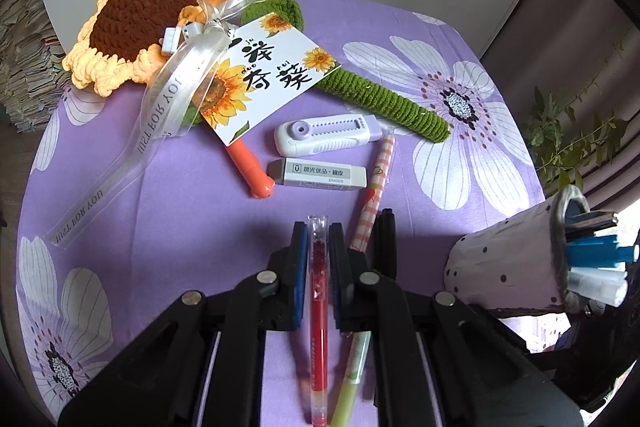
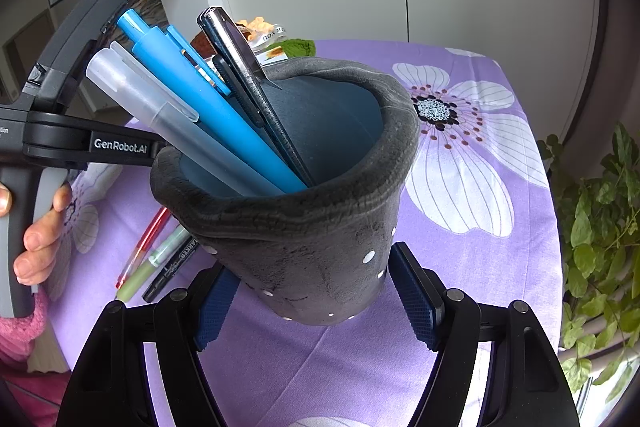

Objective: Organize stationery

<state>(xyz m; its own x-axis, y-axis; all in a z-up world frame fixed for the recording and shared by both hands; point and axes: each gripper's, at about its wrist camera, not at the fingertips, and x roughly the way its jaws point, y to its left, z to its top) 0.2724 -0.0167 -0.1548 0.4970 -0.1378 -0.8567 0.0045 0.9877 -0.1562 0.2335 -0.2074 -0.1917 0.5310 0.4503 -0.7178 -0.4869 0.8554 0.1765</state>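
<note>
My left gripper (image 1: 319, 239) is shut on a red pen (image 1: 319, 303), jaws pressed against its barrel low over the purple flowered cloth (image 1: 180, 211). A green pen (image 1: 352, 379), a pink checked pen (image 1: 374, 191) and a black marker (image 1: 386, 243) lie beside it. My right gripper (image 2: 316, 291) is shut on a grey felt pen holder (image 2: 320, 235), tilted, holding a blue pen (image 2: 208, 107), a clear pen (image 2: 160, 107) and a dark pen (image 2: 244, 71). The holder also shows in the left wrist view (image 1: 516, 263) at the right.
An eraser (image 1: 316, 174), a lilac correction-tape dispenser (image 1: 326, 133) and an orange pen (image 1: 250, 169) lie further back. A crocheted sunflower (image 1: 136, 27) with ribbon and a card (image 1: 268, 79) sits at the back left. A plant (image 2: 600, 227) stands off the table's right edge.
</note>
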